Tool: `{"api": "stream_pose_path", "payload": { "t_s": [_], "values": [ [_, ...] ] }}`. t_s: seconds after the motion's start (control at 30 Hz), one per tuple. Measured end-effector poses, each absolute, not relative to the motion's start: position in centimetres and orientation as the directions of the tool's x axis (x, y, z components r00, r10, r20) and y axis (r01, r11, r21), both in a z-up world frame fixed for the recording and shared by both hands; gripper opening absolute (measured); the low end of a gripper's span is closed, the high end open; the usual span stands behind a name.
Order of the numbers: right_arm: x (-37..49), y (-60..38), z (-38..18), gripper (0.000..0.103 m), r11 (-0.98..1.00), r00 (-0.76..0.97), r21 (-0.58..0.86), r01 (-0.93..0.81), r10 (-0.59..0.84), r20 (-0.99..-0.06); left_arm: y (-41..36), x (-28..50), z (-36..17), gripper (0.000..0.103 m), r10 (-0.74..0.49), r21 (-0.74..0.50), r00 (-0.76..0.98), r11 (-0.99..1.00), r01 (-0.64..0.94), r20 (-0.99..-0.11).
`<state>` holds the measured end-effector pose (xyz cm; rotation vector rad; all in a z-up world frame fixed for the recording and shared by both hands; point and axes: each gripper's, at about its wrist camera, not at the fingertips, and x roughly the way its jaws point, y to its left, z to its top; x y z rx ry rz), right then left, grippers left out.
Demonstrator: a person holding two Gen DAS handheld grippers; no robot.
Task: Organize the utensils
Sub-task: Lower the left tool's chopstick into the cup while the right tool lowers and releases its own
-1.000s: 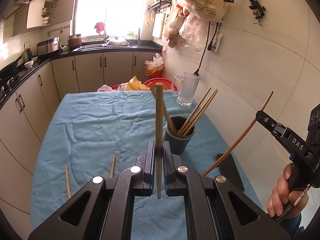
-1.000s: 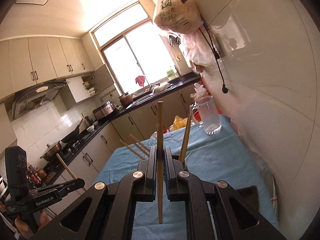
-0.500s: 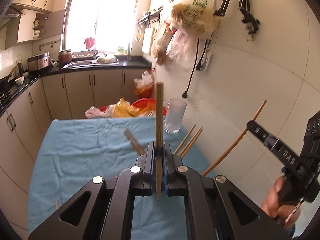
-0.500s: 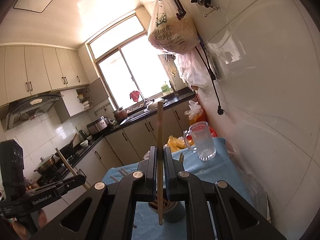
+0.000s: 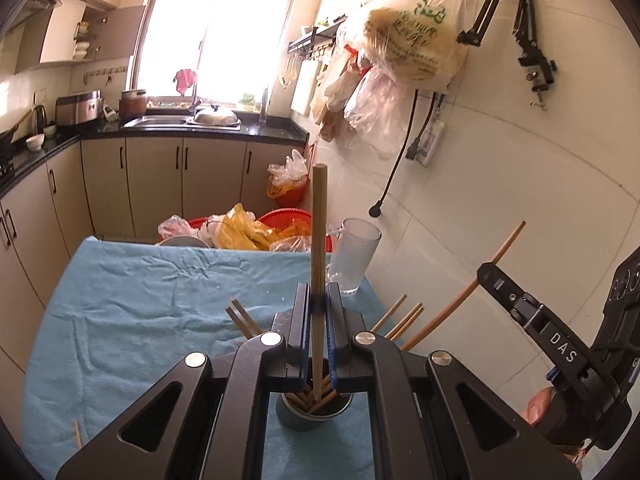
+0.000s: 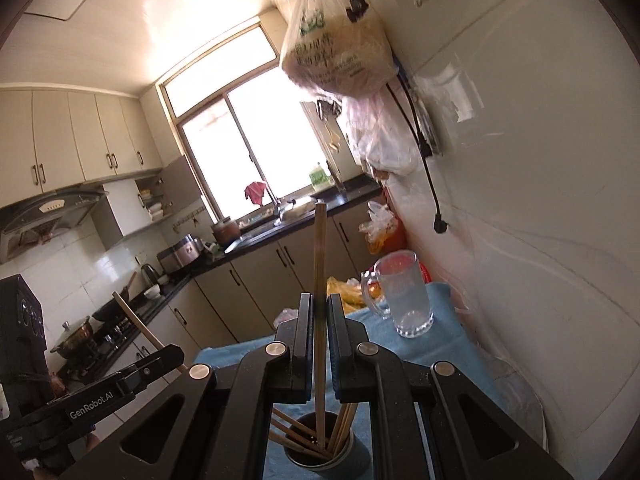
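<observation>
My left gripper (image 5: pixel 319 304) is shut on a wooden chopstick (image 5: pixel 319 240) held upright, its lower tip over the dark holder cup (image 5: pixel 314 414) with several chopsticks inside. My right gripper (image 6: pixel 319 312) is shut on another upright chopstick (image 6: pixel 319 264), its lower end inside the same cup (image 6: pixel 326 456). The right gripper also shows in the left wrist view (image 5: pixel 496 276) with its chopstick (image 5: pixel 464 292). The left gripper shows in the right wrist view (image 6: pixel 172 354). A loose chopstick (image 5: pixel 77 434) lies on the blue cloth at the left.
A blue cloth (image 5: pixel 132 304) covers the table. A glass mug (image 5: pixel 355 256) stands at the far right by the tiled wall (image 5: pixel 500 184). Red basins with plastic bags (image 5: pixel 248 232) sit past the table's far edge. Bags hang on the wall above.
Both grippers have moved over the holder cup with their chopsticks. The cup now sits right below the jaws in both views. The right chopstick's lower end has gone into the cup.
</observation>
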<state>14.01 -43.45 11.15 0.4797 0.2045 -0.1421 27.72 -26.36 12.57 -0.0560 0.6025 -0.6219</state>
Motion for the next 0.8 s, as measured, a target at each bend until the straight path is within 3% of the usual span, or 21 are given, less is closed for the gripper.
{"api": "stream_pose_path", "payload": {
  "t_s": [0.37,0.8],
  "values": [
    [16.4,-43.3,7.4,0.007,0.880,0.942,0.424,0.214,-0.072,-0.327,-26.7,28.7,7.9,0.007,-0.546,-0.206,0.606,0.817,0.539,-0.579],
    [18.3,-42.8,5.0,0.009,0.887,0.913,0.409,0.216,-0.034,-0.407,-26.7,29.0,6.0,0.009,-0.531,-0.197,0.591,0.821,0.536,-0.607]
  ]
}}
